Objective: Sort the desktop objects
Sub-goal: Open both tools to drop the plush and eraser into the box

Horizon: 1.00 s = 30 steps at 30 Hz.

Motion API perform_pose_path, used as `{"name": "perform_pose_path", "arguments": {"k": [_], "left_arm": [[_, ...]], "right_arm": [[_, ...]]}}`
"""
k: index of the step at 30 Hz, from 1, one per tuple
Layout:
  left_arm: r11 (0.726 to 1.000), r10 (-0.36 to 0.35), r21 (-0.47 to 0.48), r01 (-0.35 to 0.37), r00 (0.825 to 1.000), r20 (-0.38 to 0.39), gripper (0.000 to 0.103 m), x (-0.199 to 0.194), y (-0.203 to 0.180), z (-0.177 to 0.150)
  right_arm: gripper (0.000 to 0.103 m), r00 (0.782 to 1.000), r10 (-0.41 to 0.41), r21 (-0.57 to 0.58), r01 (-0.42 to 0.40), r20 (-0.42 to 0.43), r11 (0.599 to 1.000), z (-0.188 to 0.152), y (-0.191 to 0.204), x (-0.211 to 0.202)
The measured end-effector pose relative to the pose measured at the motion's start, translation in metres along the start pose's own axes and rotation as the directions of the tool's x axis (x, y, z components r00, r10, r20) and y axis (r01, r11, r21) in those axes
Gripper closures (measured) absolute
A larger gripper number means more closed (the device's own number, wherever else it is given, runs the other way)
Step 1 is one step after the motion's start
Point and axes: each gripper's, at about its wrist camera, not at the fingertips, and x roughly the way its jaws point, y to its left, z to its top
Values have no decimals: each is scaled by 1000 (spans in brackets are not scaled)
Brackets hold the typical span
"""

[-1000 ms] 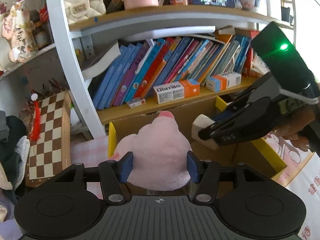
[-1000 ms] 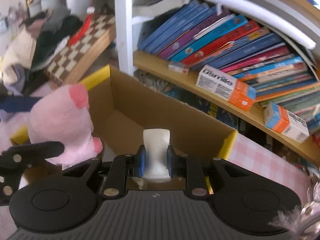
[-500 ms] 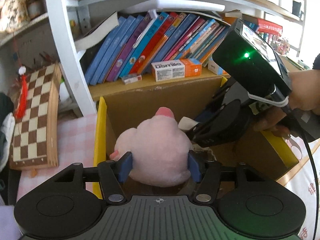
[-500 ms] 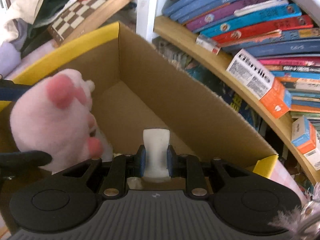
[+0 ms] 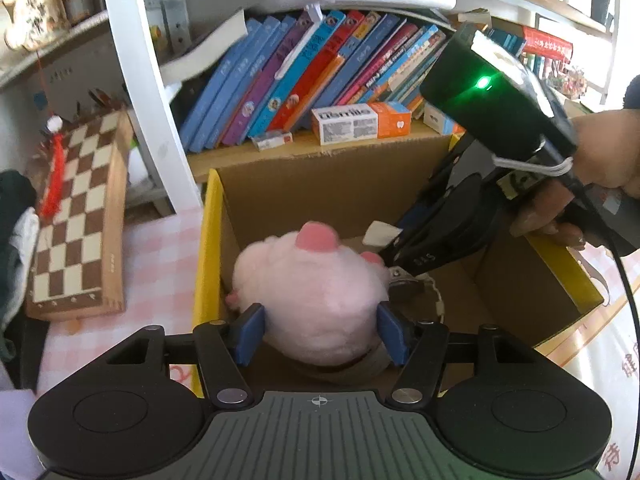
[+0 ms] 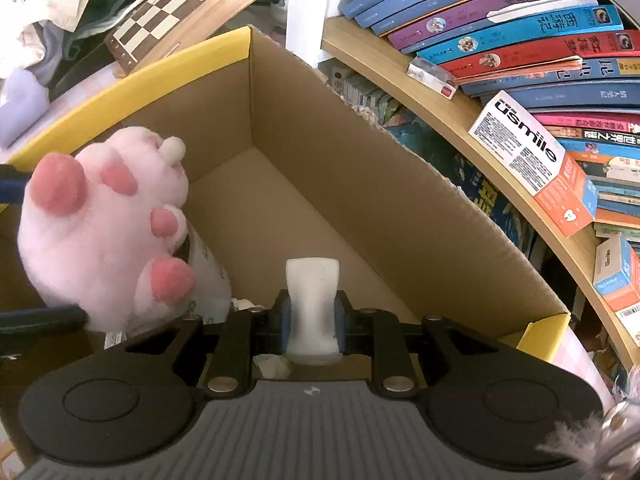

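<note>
1. The left gripper (image 5: 320, 334) is reaching into the cardboard box (image 5: 340, 184) with the pink plush toy (image 5: 310, 296) between its blue pads; its jaws are opening, and the pads look to be only just at the toy's sides, so the release seems to be under way.
2. The right gripper (image 6: 313, 322) is pinching a small white block, perhaps an eraser (image 6: 313, 304), with its jaws pressed tight on it, and is hanging over the box interior beside the toy.
3. Some white packaging (image 6: 208, 276) and crumpled scraps are already lying on the box floor, so part of the sorting looks done.
4. Judged from this, the toy is nearly delivered; the white block is not yet dropped.
5. A chessboard (image 5: 76, 216) is sitting outside the box; whether it belongs in the sort, I cannot tell.
</note>
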Motion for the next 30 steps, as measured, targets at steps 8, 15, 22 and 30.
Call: {"name": "perform_pose_path", "arguments": {"k": [8,15,22,30], "left_arm": [[998,64,-2,-64,995,75,33,-25,-1,2],[996,86,-8,-86,984,154,15,-53,-5,-1],[994,111,-15,-110,977,183,5,-74,-12,-10],[995,98,-55,-88,974,206,1,-95,-8,-29]], "right_arm": [[71,1000,-16,52,14,25,999,-4,-2,-8],[42,993,-73,89,64,92,994,-6,4,-35],[31,985,-91,94,78,147,992,-12,17,-64],[24,968,-141,150,111,209,982,-28,27,-100]]}}
